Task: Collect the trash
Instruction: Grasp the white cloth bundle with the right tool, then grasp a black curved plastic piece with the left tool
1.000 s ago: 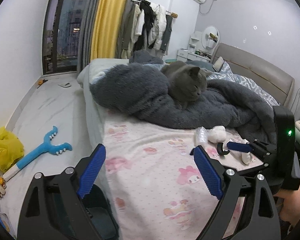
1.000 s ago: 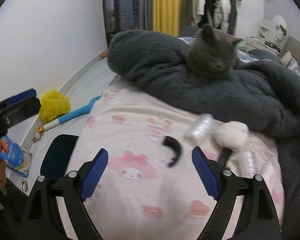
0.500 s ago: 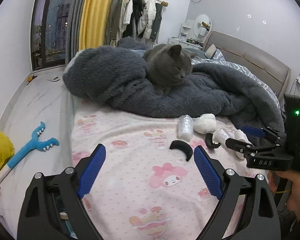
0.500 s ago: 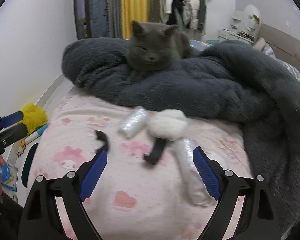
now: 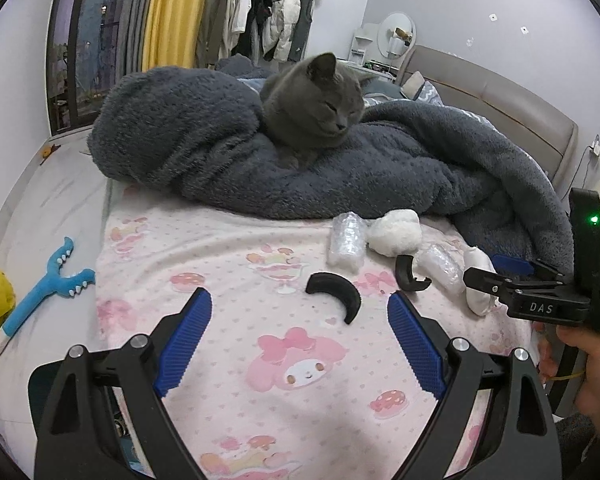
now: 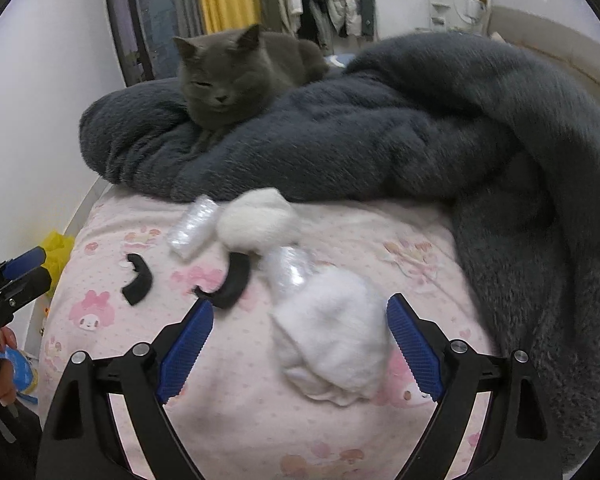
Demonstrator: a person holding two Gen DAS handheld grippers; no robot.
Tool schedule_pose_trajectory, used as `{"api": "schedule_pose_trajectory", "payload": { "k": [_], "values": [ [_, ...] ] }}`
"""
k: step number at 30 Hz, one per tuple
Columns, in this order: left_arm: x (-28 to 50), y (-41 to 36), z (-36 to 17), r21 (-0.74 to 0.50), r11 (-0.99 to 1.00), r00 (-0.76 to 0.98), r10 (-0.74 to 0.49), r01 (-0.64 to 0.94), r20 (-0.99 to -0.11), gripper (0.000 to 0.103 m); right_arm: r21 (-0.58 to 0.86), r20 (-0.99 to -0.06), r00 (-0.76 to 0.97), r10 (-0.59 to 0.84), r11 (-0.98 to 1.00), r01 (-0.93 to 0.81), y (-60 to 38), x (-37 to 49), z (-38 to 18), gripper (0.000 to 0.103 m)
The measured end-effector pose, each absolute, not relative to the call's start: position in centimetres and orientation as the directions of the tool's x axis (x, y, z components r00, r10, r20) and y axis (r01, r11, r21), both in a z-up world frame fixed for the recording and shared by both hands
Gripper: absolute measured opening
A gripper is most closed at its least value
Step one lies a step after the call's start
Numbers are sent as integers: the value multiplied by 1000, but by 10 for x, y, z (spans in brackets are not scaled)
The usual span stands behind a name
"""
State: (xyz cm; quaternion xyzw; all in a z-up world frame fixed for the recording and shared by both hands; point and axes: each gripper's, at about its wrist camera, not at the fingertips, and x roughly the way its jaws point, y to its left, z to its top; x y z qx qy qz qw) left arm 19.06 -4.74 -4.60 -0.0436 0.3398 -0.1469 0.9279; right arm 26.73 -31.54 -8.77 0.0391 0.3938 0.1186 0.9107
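Your right gripper [image 6: 300,334] straddles the white wad [image 6: 332,336], jaws wide, gripping nothing, poised to close. Your left gripper [image 5: 300,338], equally wide and empty, faces the black crescent [image 5: 334,290] on the sheet [image 5: 220,248].

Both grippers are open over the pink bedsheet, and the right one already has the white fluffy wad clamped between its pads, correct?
Not clamped. In the right wrist view the right gripper stands open around the white fluffy wad, with gaps at both pads. The left gripper is open over the pink bedsheet too.
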Motion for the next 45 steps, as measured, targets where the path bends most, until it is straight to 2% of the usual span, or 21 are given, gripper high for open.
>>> {"api": "schedule_pose_trajectory", "payload": {
  "k": [10,18,24,29,45],
  "values": [
    [204,-76,-59,-166,946,694,-318,279,-646,93,291,-694,635,339,939,-184,-342,271,-101,89],
    [213,-97,-75,-129,955,687,-283,268,-669,91,336,-699,602,386,920,-199,-350,276,-109,79],
    [224,-103,-84,-95,964,683,-243,247,-689,85,396,-688,574,444,893,-215,-355,285,-117,62],
    [230,-105,-91,-77,969,676,-220,236,-703,79,413,-672,574,468,880,-233,-358,282,-112,55],
    [247,-109,-102,-106,976,658,-206,190,-725,58,427,-638,596,488,868,-253,-372,270,-101,54]
  ]
}}
